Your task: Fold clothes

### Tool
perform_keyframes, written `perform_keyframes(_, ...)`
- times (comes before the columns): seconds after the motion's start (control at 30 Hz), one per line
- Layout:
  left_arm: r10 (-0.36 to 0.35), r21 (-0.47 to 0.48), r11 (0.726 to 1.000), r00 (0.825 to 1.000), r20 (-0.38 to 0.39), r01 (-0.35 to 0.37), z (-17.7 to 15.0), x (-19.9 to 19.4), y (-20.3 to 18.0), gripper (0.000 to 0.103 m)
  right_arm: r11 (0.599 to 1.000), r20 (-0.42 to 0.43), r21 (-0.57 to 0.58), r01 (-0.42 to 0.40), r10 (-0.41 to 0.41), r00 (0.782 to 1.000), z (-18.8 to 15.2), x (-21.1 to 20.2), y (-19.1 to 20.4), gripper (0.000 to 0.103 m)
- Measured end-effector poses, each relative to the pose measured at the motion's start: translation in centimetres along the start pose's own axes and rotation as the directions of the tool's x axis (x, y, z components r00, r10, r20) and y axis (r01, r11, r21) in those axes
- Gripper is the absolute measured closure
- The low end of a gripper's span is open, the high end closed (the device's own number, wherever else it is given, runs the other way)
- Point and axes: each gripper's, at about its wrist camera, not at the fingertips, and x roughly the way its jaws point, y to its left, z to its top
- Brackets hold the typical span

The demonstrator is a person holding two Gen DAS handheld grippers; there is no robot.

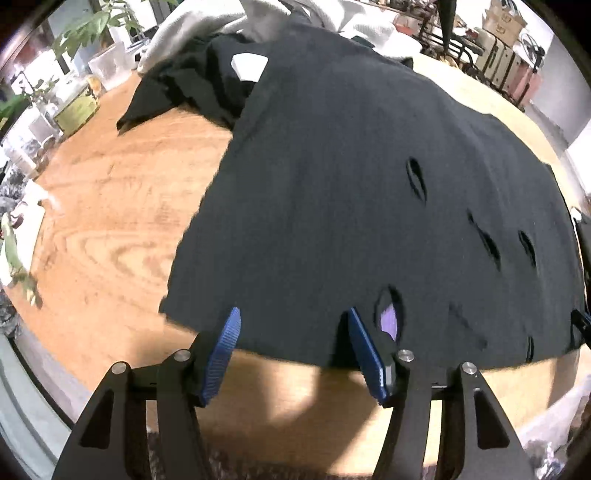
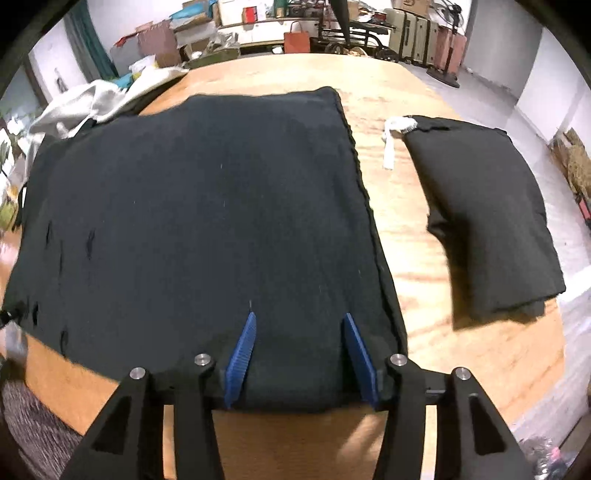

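From my left wrist camera I see the left gripper (image 1: 293, 317) poised over the near edge of a large black fabric garment with several slit-like holes (image 1: 369, 192), which lies spread flat on the light wooden table (image 1: 110, 229). Its two blue ribbed fingers (image 1: 225, 350) stand apart, and I see no cloth pinched between them; the hem runs across just under their tips. Through one hole near the right finger a patch of purple (image 1: 389, 319) shows. At the far end of the garment a white label (image 1: 249, 66) sits on crumpled black cloth, with a pale grey heap of fabric (image 1: 192, 26) behind it. Green potted plants (image 1: 92, 29) stand along the left edge of the table.

From my right wrist camera the right gripper (image 2: 299, 317) sits over the same black garment (image 2: 203, 192), near its right-hand near corner. The blue fingers (image 2: 242, 354) are apart, flanking the cloth at the table's edge, and I see no pinch on it. Well apart to the right lies a smaller, folded black garment (image 2: 487, 214) with a white drawstring (image 2: 391, 144) at its far end. Suitcases (image 2: 417, 29) stand in the background.
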Motion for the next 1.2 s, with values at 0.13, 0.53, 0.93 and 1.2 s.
perform_keyframes(0.13, -0.060, 0.021, 0.998, 0.986, -0.158, 0.064, 1.1, -0.6, -0.2, 0.044, 0.999, -0.069, -0.037, -0.036, 0.034, 0.997, 0.0, -0.3, -0.4, 0.050)
perform_keyframes(0.53, -0.110, 0.085, 0.991, 0.986, 0.126, 0.100, 16.2, 3.8, -7.9, 0.049, 0.999, 0.085, -0.033, -0.037, 0.040, 0.996, 17.5, 7.0, 3.0, 0.056)
perform_keyframes(0.93, -0.240, -0.062, 0.968, 0.969, 0.057, 0.243, 16.3, 1.4, -1.5, 0.074, 0.987, 0.088, 0.092, -0.131, 0.123, 0.989, 17.6, 7.1, -0.7, 0.051)
perform_keyframes(1.2, -0.110, -0.012, 0.993, 0.979, 0.172, 0.114, 12.2, -3.8, -4.0, 0.062, 0.999, 0.145, -0.005, -0.052, 0.052, 0.988, 13.7, 3.6, 2.6, 0.045)
